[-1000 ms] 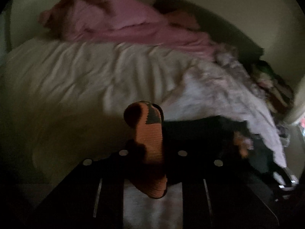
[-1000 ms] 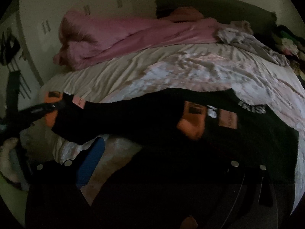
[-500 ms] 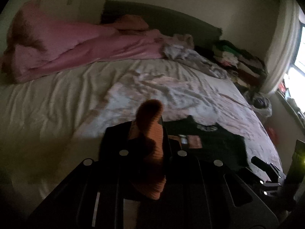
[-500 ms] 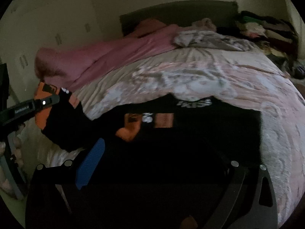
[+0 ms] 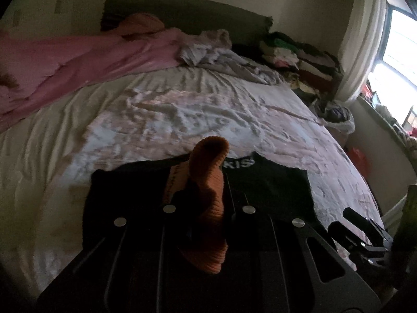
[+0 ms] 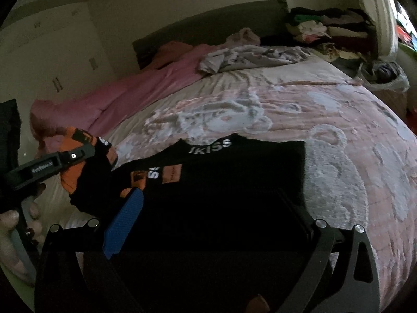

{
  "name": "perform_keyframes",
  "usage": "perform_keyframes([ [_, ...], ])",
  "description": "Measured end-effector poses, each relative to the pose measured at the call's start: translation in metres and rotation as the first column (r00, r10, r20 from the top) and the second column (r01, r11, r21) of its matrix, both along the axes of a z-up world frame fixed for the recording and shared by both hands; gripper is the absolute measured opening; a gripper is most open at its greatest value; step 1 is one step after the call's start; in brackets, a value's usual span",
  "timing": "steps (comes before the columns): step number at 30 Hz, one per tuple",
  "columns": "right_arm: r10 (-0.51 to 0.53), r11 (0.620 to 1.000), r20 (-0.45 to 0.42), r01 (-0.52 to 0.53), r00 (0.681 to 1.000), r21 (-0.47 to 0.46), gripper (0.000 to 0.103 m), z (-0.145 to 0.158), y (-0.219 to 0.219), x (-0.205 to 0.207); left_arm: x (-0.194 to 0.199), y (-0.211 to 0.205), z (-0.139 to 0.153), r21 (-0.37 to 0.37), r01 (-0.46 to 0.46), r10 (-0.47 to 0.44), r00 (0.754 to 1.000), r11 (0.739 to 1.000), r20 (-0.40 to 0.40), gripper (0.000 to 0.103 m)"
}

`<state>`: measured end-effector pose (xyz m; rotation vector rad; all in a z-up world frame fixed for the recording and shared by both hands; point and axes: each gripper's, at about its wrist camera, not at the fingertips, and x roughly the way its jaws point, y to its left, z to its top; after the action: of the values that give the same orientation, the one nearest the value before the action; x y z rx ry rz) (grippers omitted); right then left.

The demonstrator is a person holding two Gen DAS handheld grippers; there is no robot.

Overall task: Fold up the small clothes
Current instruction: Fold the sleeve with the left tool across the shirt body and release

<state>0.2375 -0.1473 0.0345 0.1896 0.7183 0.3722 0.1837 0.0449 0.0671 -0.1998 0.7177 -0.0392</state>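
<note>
Covering the bed [image 5: 182,109], pink patterned blanket [image 6: 338,140].

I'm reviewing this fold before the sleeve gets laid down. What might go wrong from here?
1. The left gripper pinches only the orange cuff of the black garment; that small bite may slip mid-fold.
2. The bedspread beneath is wrinkled, so the fold may land uneven.
3. The right gripper's hold is too dark to judge; its side may drag.
</note>
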Motion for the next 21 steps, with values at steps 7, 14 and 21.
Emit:
perform_keyframes([
  [7, -0.063, 0.998, -0.026, 0.063, 0.998, 0.027, 0.098, -0.013, -0.028, 0.008, 0.026, -0.038, -0.023, 0.014, 0.066, -0.066, 0.997, 0.998, -0.041, 0.009],
  [14, -0.082, 0.996, -0.059, 0.084, 0.995, 0.03, 0.098, -0.028, -0.036, 0.017, 0.04, -0.058, -0.043, 0.024, 0.113, -0.111, 0.991, 0.993, -0.072, 0.027],
  [21, -0.062, 0.998, -0.086, 0.063, 0.994, 0.013, 0.098, -0.042, -0.028, 0.023, 0.038, -0.051, -0.045, 0.023, 0.104, -0.103, 0.993, 0.994, -0.06, 0.045],
])
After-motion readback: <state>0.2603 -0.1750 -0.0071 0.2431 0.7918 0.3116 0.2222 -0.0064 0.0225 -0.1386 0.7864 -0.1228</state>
